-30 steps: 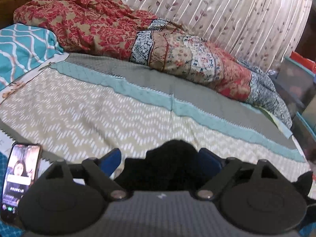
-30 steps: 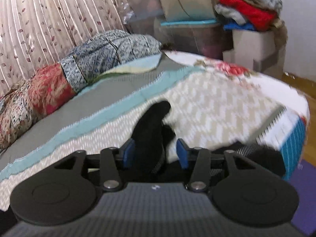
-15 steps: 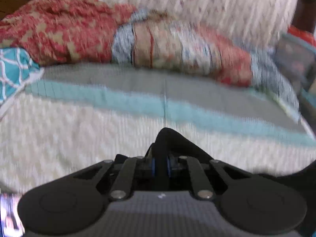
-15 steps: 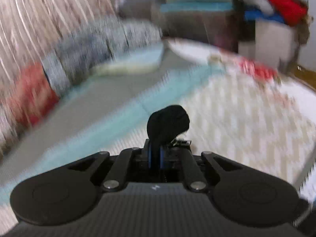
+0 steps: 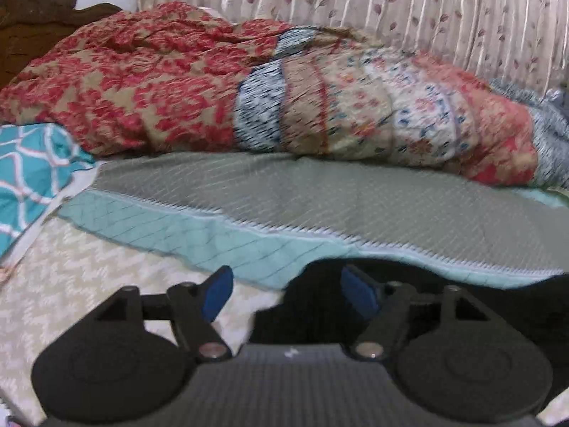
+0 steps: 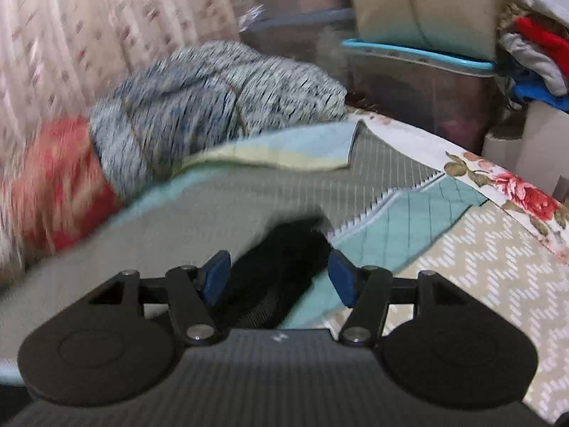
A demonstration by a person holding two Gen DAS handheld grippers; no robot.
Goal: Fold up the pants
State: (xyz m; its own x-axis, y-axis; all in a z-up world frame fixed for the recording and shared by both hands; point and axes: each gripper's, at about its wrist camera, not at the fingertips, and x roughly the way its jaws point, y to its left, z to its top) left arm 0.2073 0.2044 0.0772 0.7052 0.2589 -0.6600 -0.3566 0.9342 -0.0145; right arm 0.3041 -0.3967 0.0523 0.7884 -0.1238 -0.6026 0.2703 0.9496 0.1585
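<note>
- Left hand-held gripper [image 5: 288, 290]: spread wide, blue pads [image 5: 216, 293] well apart, nothing clamped between them.
- Black pants [image 5: 313, 306] lying on the bed, bunched just ahead of that gripper and beside its right-hand pad; touching or not, cannot tell.
- Right hand-held gripper [image 6: 279, 277]: likewise parted wide, blue pads [image 6: 342, 277] clear of each other, gripping nothing.
- Same pants [image 6: 284, 259] seen from the right wrist as a dark mound between and just beyond the open fingers, resting on the quilted bedspread [image 6: 409, 227] where grey and teal bands meet.
- Further back on the bed: rolled patchwork quilt [image 5: 213, 82] in red, tan and blue along the pleated curtain [image 5: 391, 3].
- Teal patterned pillow [image 5: 32, 163] at the left edge of the left wrist view.
- Lidded storage bin [image 6: 419, 78] and stacked clothes [image 6: 537, 57] beyond the bed's far corner; much of the right wrist view blurred.
</note>
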